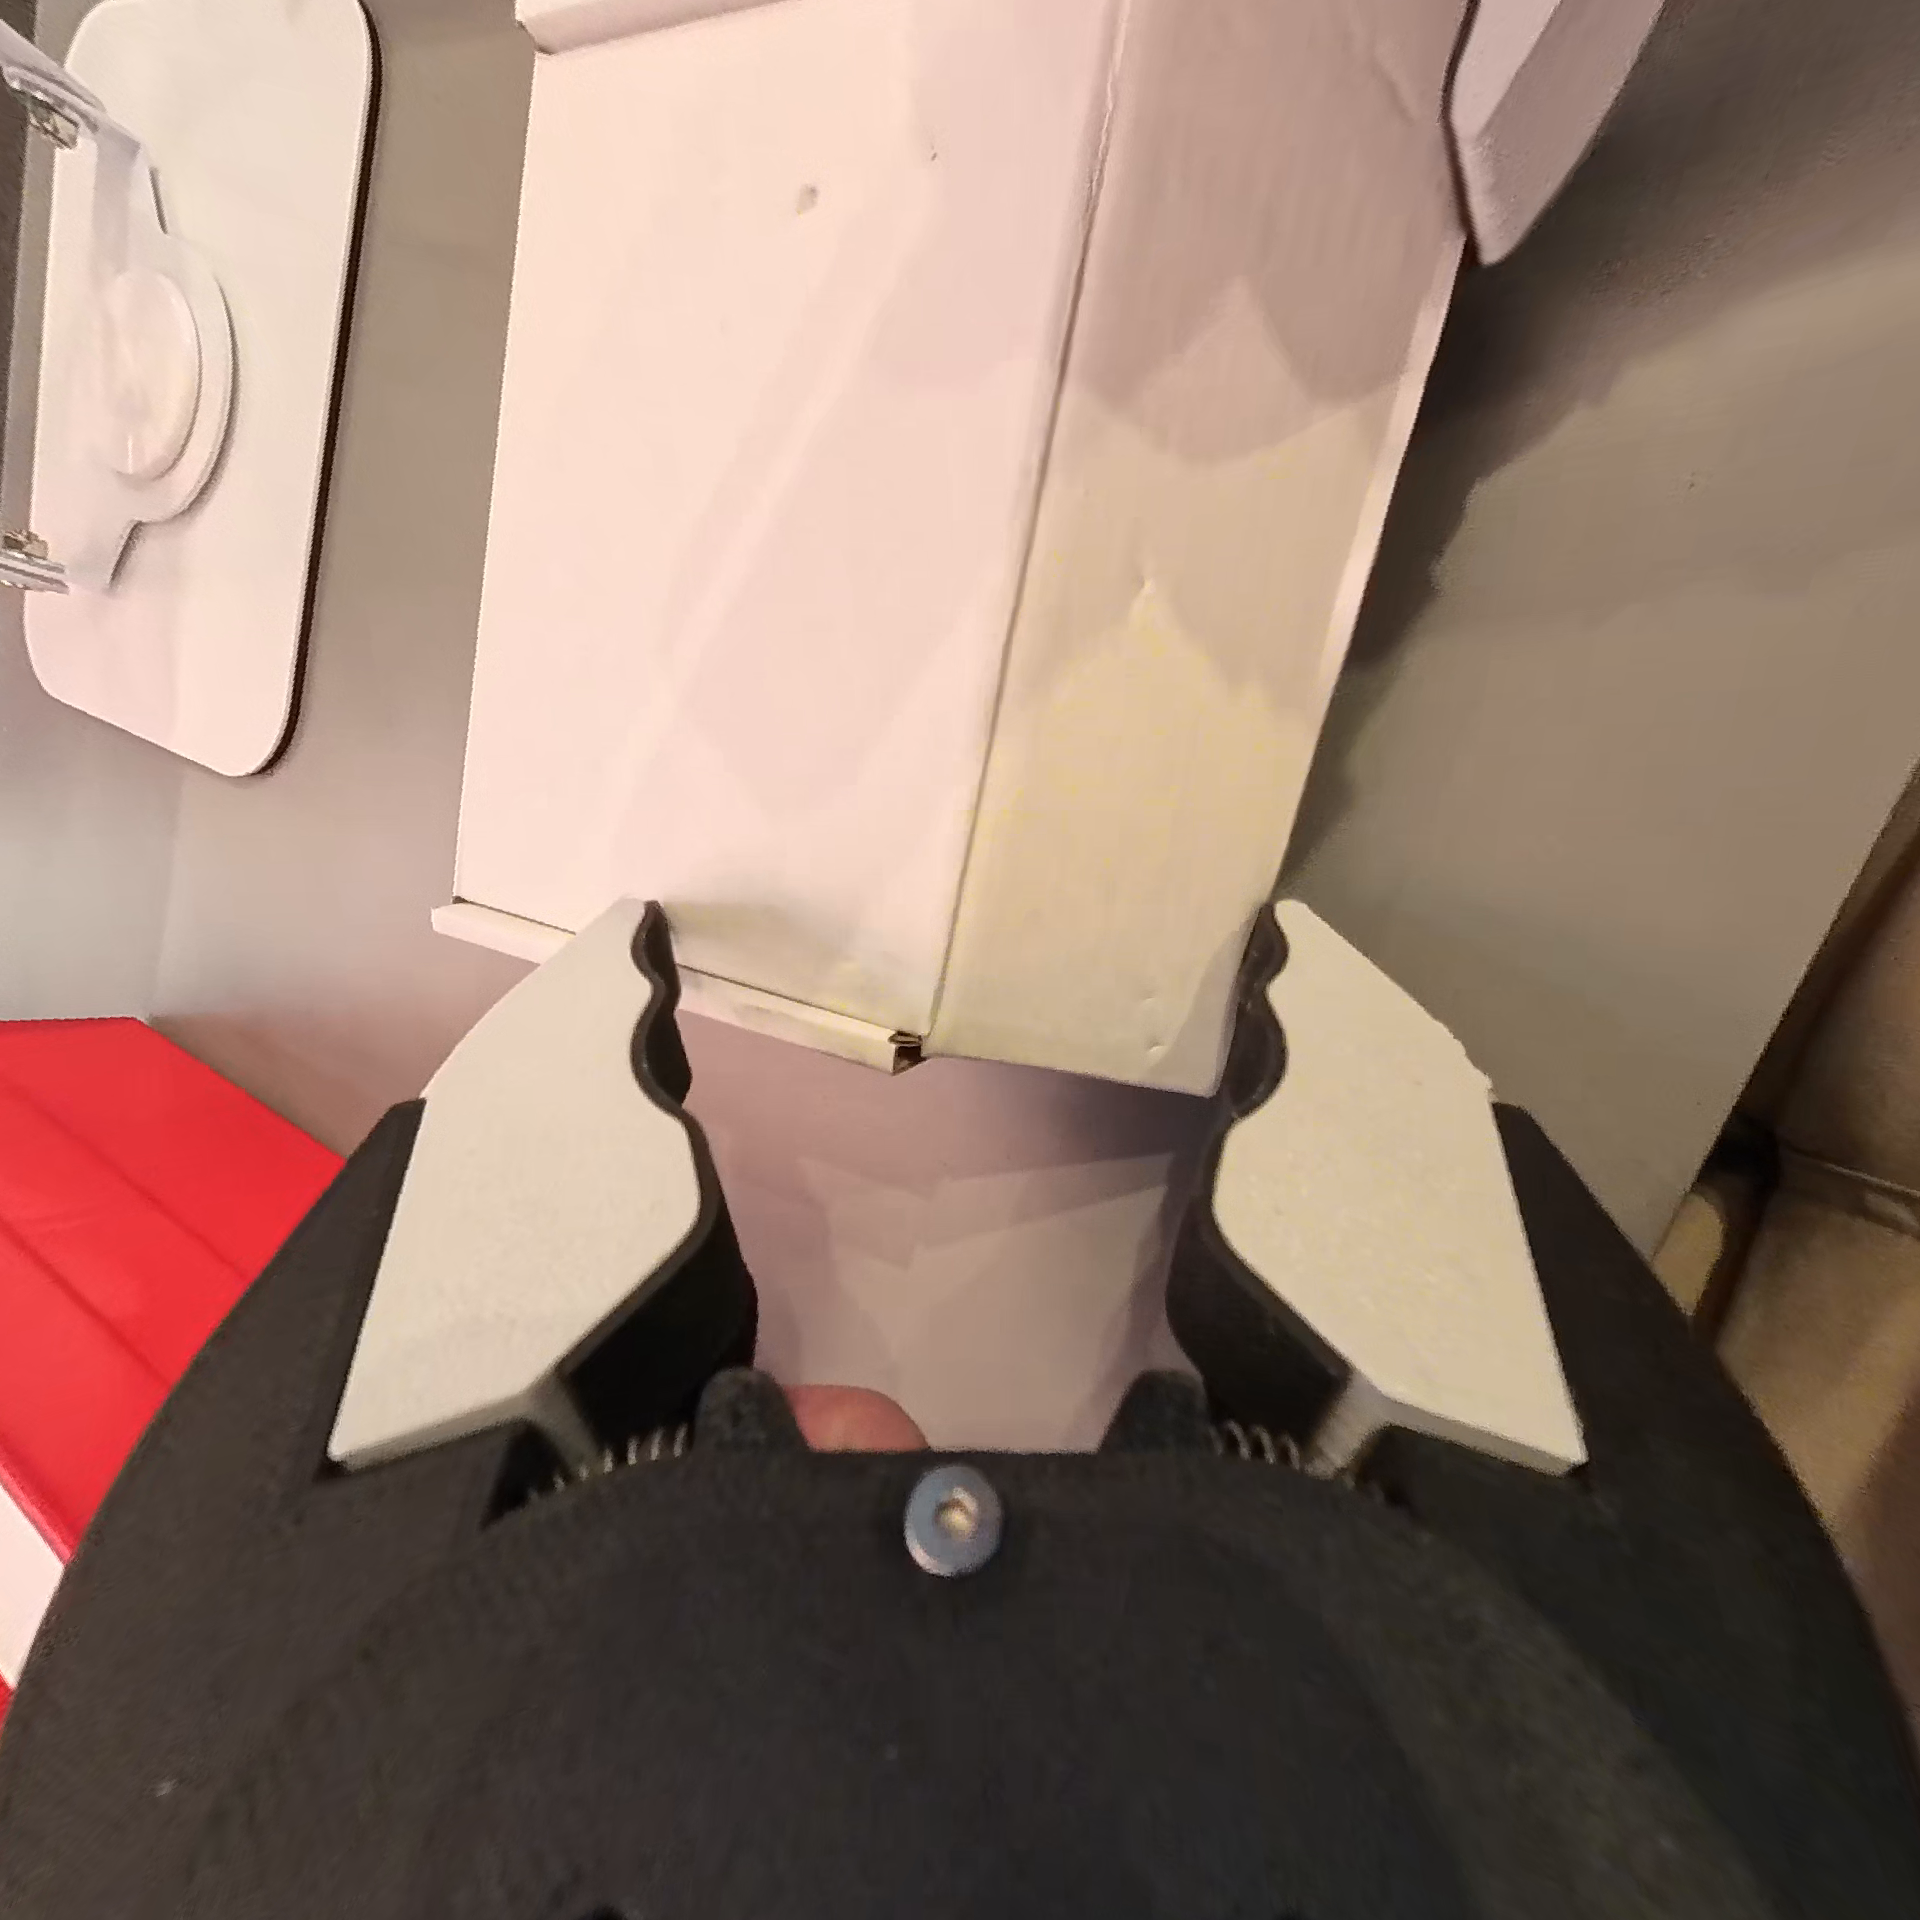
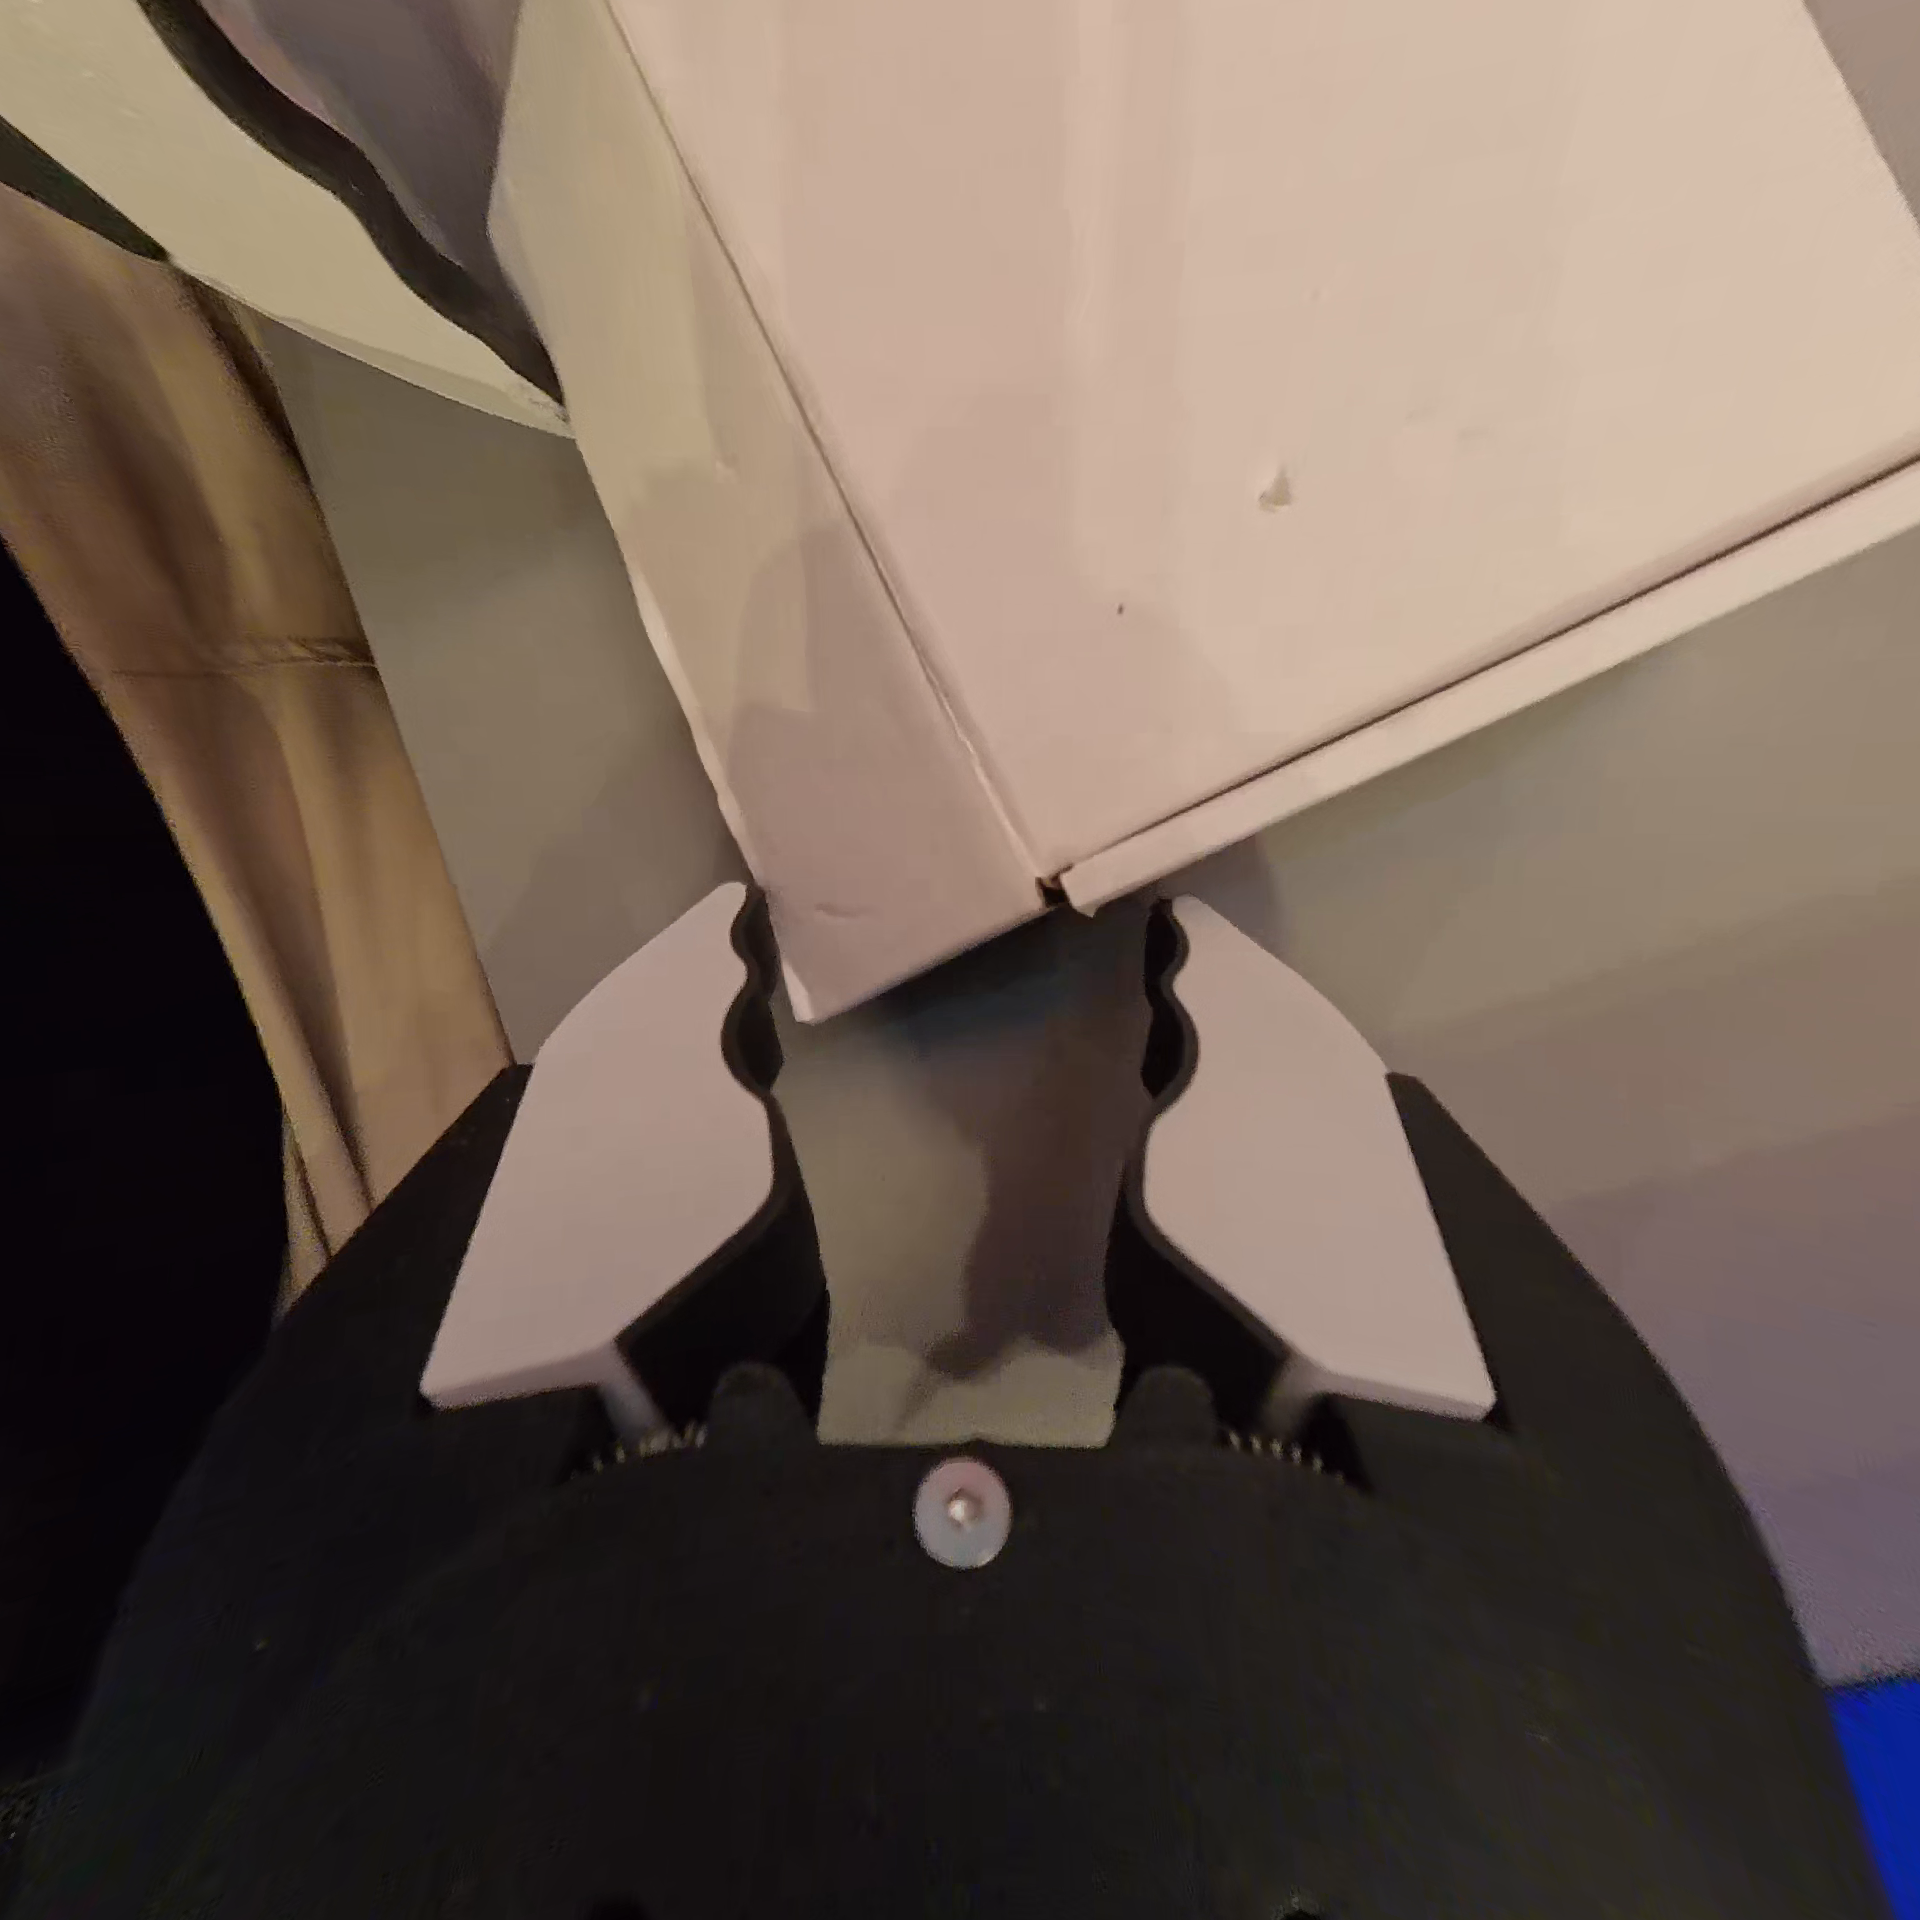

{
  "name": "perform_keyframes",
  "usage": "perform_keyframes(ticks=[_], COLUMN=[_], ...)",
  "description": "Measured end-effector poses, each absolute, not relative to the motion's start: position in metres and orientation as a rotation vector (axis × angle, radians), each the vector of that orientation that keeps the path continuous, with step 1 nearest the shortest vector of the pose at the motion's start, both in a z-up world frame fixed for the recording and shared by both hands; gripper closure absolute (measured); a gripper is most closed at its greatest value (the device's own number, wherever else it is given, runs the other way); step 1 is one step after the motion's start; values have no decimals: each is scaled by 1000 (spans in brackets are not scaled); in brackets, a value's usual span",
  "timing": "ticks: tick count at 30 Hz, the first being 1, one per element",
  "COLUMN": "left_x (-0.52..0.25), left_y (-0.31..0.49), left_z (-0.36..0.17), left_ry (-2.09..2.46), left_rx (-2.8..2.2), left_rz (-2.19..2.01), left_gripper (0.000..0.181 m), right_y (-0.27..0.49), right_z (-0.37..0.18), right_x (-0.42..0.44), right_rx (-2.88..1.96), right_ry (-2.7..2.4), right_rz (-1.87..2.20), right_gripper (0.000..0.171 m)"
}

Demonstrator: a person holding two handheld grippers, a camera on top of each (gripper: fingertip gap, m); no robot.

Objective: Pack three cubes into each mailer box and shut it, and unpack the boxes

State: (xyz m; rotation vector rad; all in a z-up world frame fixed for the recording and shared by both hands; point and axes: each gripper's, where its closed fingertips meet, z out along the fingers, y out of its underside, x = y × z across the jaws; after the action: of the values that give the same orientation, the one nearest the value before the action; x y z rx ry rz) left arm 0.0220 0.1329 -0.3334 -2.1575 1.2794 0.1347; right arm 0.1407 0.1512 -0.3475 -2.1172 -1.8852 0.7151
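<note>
Grippers both stand spread, nothing clamped between the fingers.

Left wrist view, near: left gripper [image 1: 956, 997] has black body and pale grey fingers with wavy black pads. A corner of the white mailer box [image 1: 831, 499] sits in the gap between the fingertips. The left fingertip lies at the box's lower edge flap; the right fingertip is just beside the box's side wall. Whether either pad presses the cardboard cannot be told. A bit of skin shows low in the gap, behind the gripper body.

Box is closed, lid face pale and lightly scuffed, side wall in yellowish shade. It rests on a grey table [image 1: 1610, 623].

Farther left: a white flat plate [image 1: 260, 416] with rounded corners lies on the table, well apart from the box, with a raised white round fitting on it. Lower left, a red surface [image 1: 125, 1195] lies beside the gripper body. At top right, another white cardboard corner [image 1: 1538, 114] pokes in beyond the box.

Right wrist view, near: right gripper [image 2: 961, 966] straddles the box's [image 2: 1247, 364] nearest corner, left fingertip right at the side wall, right fingertip just under the lid's edge. Contact unclear.

Farther, upper left: a finger of the left gripper [image 2: 208, 208] lies against the box's side wall. Beige fabric [image 2: 208, 727] hangs beyond the table edge. Blue patch [image 2: 1860, 1787] at lower right.
</note>
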Motion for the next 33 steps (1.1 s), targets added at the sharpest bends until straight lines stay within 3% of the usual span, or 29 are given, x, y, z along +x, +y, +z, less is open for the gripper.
perform_keyframes(ticks=[9, 13, 20, 33], left_x=[19, 18, 17, 19], left_y=[136, 138, 140, 143], left_z=[-335, -335, -336, -336], left_ry=[1310, 1305, 1339, 1320], left_rx=[-2123, -2112, -2052, -1993], left_rz=[216, 219, 268, 256], left_gripper=[84, 85, 87, 89], right_y=[163, 165, 175, 179], right_z=[-355, -347, -325, -322], right_x=[139, 139, 138, 129], right_rx=[-2019, -1974, -1823, -1623], right_ry=[-1953, -1944, -1976, -2009], right_rz=[572, 546, 409, 256], right_gripper=[112, 105, 107, 67])
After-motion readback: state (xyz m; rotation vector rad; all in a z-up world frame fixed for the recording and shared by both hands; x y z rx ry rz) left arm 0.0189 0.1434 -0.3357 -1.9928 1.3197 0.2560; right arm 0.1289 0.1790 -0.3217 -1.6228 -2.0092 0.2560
